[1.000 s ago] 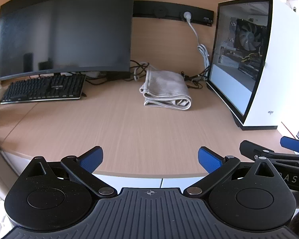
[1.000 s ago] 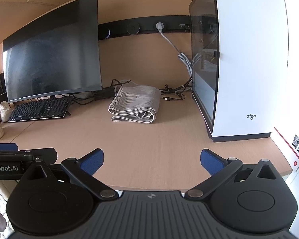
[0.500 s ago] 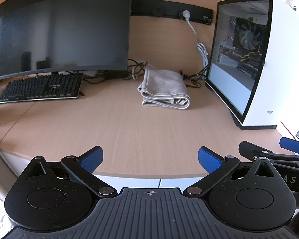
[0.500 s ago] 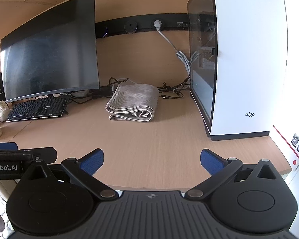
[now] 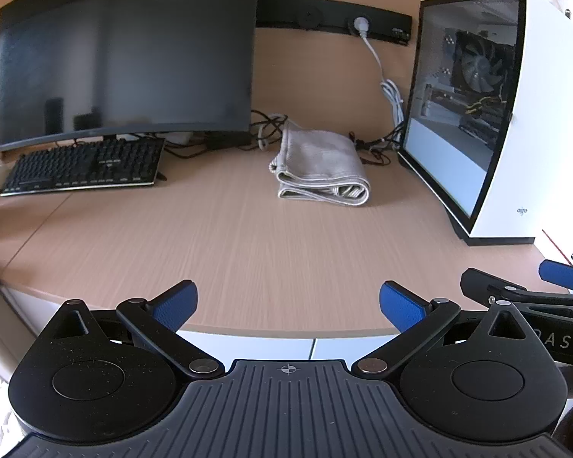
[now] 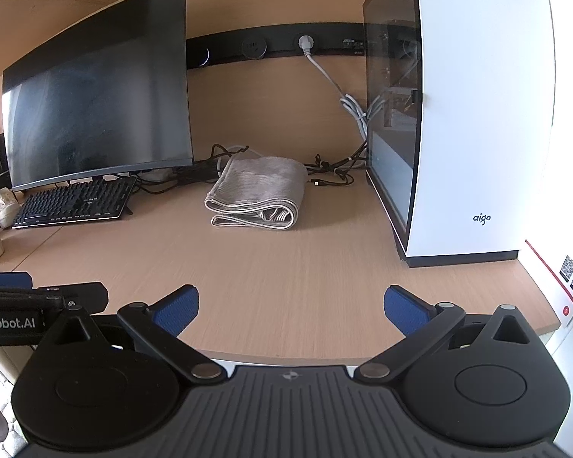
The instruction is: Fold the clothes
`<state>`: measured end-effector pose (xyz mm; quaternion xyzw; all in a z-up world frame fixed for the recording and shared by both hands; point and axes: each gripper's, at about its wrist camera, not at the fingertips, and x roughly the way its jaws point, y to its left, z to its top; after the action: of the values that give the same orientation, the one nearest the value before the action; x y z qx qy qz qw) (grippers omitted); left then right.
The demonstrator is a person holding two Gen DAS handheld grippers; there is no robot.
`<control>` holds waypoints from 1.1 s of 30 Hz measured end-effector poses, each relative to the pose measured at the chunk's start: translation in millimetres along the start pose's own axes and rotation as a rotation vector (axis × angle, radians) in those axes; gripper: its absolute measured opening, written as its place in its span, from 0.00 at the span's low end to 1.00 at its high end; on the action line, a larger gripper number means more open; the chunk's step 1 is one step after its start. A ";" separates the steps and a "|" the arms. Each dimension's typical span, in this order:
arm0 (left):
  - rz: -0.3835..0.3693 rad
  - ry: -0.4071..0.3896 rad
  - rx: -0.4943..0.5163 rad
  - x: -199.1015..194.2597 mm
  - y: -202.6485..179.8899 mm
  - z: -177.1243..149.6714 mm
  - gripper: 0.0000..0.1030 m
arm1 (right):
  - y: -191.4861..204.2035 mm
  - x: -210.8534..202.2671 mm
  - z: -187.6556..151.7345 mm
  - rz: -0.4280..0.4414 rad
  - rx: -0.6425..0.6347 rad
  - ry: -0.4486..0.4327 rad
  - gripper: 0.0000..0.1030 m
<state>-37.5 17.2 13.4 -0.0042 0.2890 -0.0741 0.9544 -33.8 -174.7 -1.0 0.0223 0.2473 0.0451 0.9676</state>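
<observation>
Wooden desk [image 5: 248,252], grey ribbed garment [image 5: 319,160] folded, layered edges forward

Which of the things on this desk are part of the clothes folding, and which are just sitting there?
Part of the job: folded grey garment, left gripper, right gripper.

Just there: monitor, keyboard, white computer case, cables.

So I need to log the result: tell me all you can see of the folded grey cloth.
The folded grey cloth looks like soft ribbed fabric with a paler edge trim. It lies flat on the wooden desk in several stacked layers, the rolled fold ends facing the cameras. It sits between the monitor and the white PC case, with cables just behind it. Neither tongs touches it.
</observation>
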 end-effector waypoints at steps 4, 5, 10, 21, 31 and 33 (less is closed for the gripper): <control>0.000 0.004 -0.002 0.0 0.8 -0.6 1.00 | 0.7 -0.4 -0.4 0.002 -0.001 0.002 1.00; 0.001 0.005 -0.002 0.1 1.1 -0.7 1.00 | 0.8 -0.5 -0.6 0.002 -0.001 0.002 1.00; 0.001 0.003 -0.004 -0.3 1.5 -1.5 1.00 | 1.8 -0.5 -0.7 0.004 0.000 0.004 1.00; 0.008 0.013 0.015 3.1 -0.3 -1.4 1.00 | 2.7 3.1 -1.6 -0.003 0.000 0.015 1.00; 0.003 0.037 -0.026 12.8 5.0 -0.3 1.00 | 1.8 8.8 -0.7 0.008 0.007 0.022 1.00; -0.003 0.031 -0.033 14.6 6.6 0.3 1.00 | 1.0 10.3 -0.3 0.013 0.011 0.024 1.00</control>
<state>-24.4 21.7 5.2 -0.0191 0.3047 -0.0710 0.9496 -25.0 -172.7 -6.1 0.0288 0.2592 0.0501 0.9641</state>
